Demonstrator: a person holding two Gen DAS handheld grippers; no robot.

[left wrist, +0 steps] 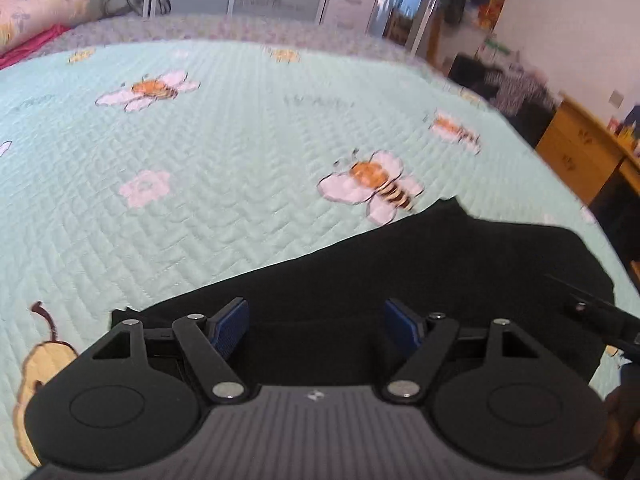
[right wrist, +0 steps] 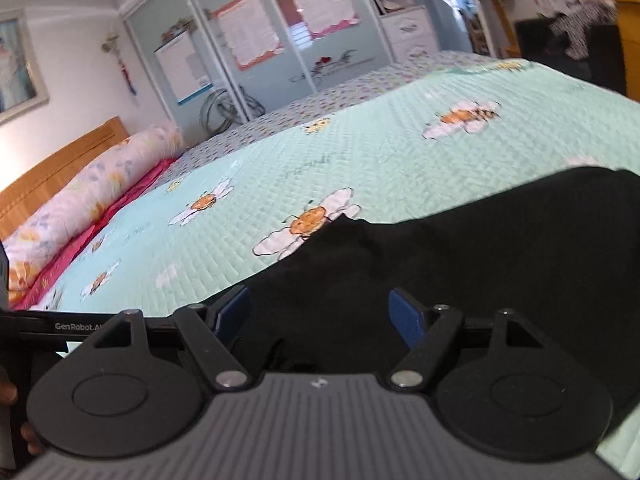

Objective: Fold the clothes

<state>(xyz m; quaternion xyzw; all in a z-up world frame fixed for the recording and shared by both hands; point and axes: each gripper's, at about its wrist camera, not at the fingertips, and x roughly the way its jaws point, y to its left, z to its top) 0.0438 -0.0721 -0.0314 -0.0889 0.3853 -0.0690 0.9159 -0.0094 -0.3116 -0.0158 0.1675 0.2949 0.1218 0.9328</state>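
A black garment [left wrist: 420, 264] lies flat on the mint quilted bedspread [left wrist: 200, 168], folded into a broad dark slab near the bed's front edge. My left gripper [left wrist: 316, 326] hovers just over its near part, fingers wide apart, nothing between the blue pads [left wrist: 232, 326]. In the right wrist view the same black garment [right wrist: 480, 248] fills the lower right, one corner peaking toward a bee print. My right gripper [right wrist: 318, 316] is also open above the cloth, holding nothing. Part of the other gripper's bar [left wrist: 600, 316] shows at the right edge of the left view.
The bedspread [right wrist: 360, 160] carries bee and flower prints and spreads far beyond the garment. A floral bolster [right wrist: 92, 184] and wooden headboard [right wrist: 52, 168] are at one end. Mirrored wardrobe doors [right wrist: 260, 40] stand behind the bed; a wooden cabinet [left wrist: 580, 152] is beside it.
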